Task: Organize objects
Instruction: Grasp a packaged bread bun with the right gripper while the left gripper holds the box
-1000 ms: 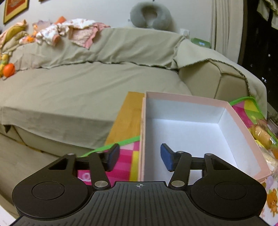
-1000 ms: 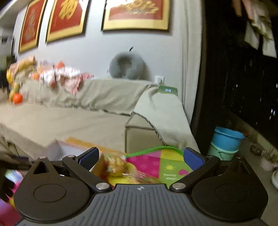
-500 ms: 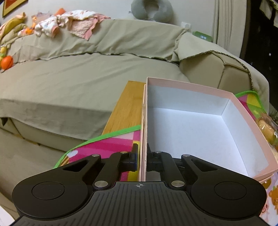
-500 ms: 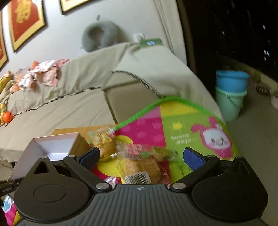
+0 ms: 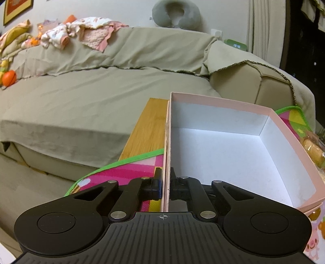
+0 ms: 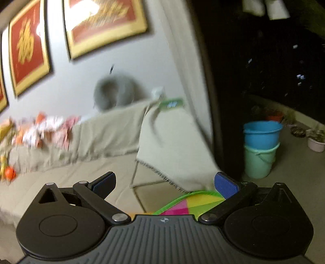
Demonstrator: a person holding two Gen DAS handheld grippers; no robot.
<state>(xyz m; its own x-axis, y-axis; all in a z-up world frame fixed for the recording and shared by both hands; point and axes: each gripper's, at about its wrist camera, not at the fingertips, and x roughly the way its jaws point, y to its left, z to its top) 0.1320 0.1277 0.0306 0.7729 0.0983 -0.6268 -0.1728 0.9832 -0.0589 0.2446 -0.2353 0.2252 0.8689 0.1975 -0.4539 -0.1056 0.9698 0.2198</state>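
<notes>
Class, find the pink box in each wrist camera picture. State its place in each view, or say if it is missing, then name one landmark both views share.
Left wrist view: the pink box fills the lower right, its left wall pinched in the left claw.
Right wrist view: the box is not in it.
Shared landmark: the grey neck pillow on the sofa back.

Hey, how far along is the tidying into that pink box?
Barely started. The pink box is empty inside. The left gripper is clamped on its near wall. The right gripper is open and holds nothing. The wrapped snacks beside the box have yet to go in.
</notes>
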